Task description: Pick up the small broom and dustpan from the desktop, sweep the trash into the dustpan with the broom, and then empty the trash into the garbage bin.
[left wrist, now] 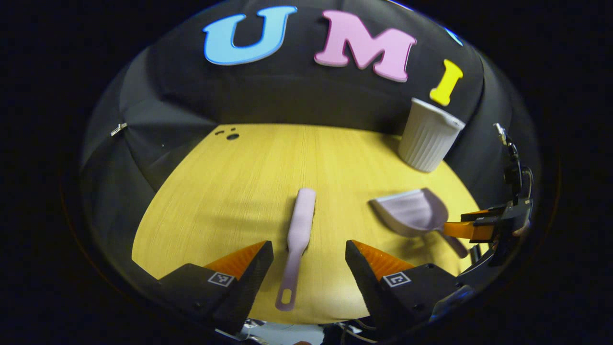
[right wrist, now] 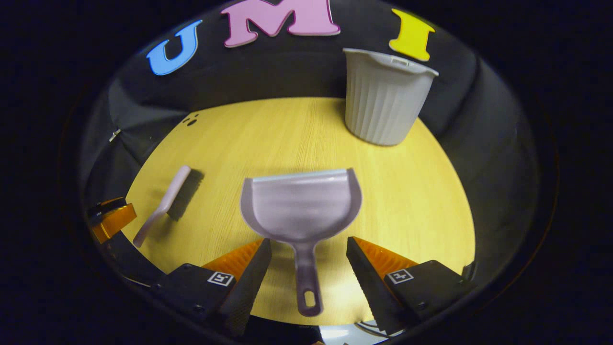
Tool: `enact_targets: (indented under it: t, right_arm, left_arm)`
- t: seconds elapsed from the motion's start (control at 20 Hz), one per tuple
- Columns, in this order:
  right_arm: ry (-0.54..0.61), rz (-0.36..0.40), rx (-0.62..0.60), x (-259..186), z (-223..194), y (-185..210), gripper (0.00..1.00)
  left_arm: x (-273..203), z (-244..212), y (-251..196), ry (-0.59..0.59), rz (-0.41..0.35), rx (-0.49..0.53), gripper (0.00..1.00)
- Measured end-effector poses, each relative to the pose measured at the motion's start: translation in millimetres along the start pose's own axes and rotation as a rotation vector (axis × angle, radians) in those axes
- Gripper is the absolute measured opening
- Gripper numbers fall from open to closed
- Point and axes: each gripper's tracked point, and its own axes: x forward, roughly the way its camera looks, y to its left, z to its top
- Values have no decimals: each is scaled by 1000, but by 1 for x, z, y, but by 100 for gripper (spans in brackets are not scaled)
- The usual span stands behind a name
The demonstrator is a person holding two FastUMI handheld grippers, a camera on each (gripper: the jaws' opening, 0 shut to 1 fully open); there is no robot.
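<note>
Pale ribbed plastic bin (right wrist: 386, 98) stands at the yellow wooden table's (right wrist: 297, 134) far edge, contents unseen. Before it, grey plastic dustpan (right wrist: 301, 206) lies empty; pink plastic broom (left wrist: 299, 235) lies left. Left gripper (left wrist: 309, 263) and right gripper (right wrist: 309, 261) jaws wide, each straddling a handle.

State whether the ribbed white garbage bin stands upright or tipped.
Upright: the ribbed white garbage bin rests base-down on the yellow wooden desktop, rim uppermost.

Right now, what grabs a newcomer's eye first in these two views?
The dustpan sits centre of the right gripper view on the yellow wooden desktop, its handle lying between the open fingers of the right gripper. In the left gripper view the small broom lies the same way between the open fingers of the left gripper. The ribbed white garbage bin stands at the far right edge.
</note>
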Motion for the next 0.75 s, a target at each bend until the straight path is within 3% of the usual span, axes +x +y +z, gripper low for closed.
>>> enact_targets:
  t: [0.2, 0.45, 0.6, 0.75]
  right_arm:
    - [-244, -21, -55, -61, 58, 4, 99]
    - [-462, 46, -32, -146, 100, 33, 99]
    - [-529, 2, -79, -178, 99, 37, 98]
    - [-517, 10, -115, -180, 77, 44, 99]
  left_arm:
    - [-63, 41, -7, -214, -4, -25, 96]
    - [-120, 75, -8, -392, 13, 1, 96]
    - [-143, 82, -17, -444, 17, 33, 95]
    - [-147, 64, -38, -439, -13, 72, 96]
